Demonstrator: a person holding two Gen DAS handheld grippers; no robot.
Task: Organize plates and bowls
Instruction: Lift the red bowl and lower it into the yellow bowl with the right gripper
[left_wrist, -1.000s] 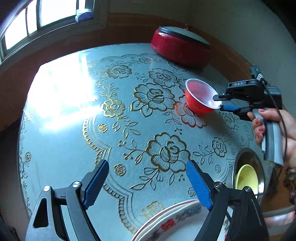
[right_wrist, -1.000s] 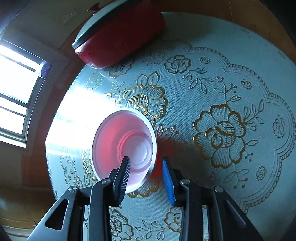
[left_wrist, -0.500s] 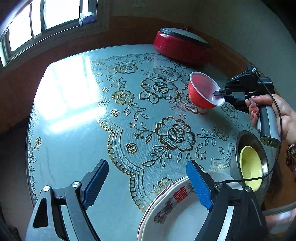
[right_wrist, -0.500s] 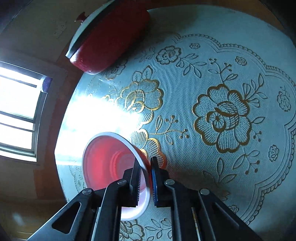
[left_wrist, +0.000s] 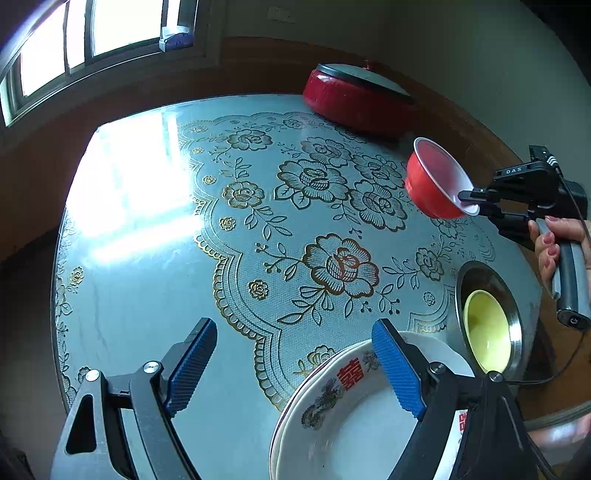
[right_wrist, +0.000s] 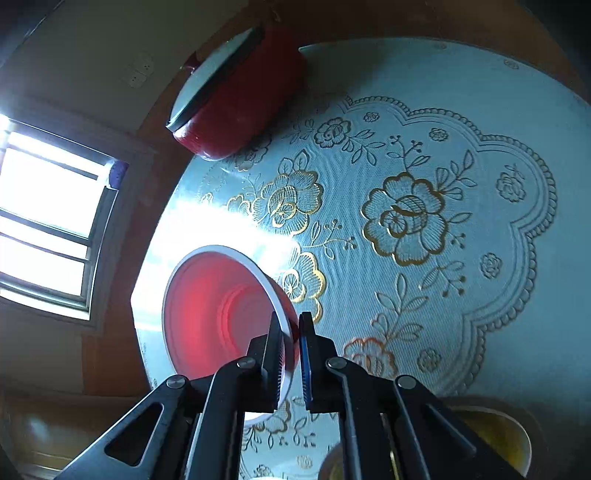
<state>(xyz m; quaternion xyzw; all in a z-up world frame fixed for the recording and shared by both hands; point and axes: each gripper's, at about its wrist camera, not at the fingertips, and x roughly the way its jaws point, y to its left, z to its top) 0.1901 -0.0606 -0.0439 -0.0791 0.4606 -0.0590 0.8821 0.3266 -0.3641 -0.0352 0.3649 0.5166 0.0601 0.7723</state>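
My right gripper (right_wrist: 291, 334) is shut on the rim of a red bowl (right_wrist: 218, 314) with a white edge, which hangs tilted above the table. The left wrist view shows that red bowl (left_wrist: 432, 182) lifted at the right, with the right gripper (left_wrist: 469, 197) pinching its near rim. My left gripper (left_wrist: 295, 343) is open with nothing between its blue pads, above the table's near part. A stack of white patterned plates (left_wrist: 343, 417) lies under its right finger. A yellow bowl (left_wrist: 485, 332) sits inside a steel bowl (left_wrist: 515, 325) at the right edge.
A round table with a blue flowered cloth (left_wrist: 221, 221) fills both views. A red lidded pot (left_wrist: 354, 98) stands at its far edge, by the wall. A window (left_wrist: 92, 29) is at the far left. A person's hand (left_wrist: 554, 243) holds the right gripper's handle.
The right gripper's jaws closed on the red bowl's rim and lifted it, tilted, off the table. The left gripper drew back, so the plates and steel bowl show more.
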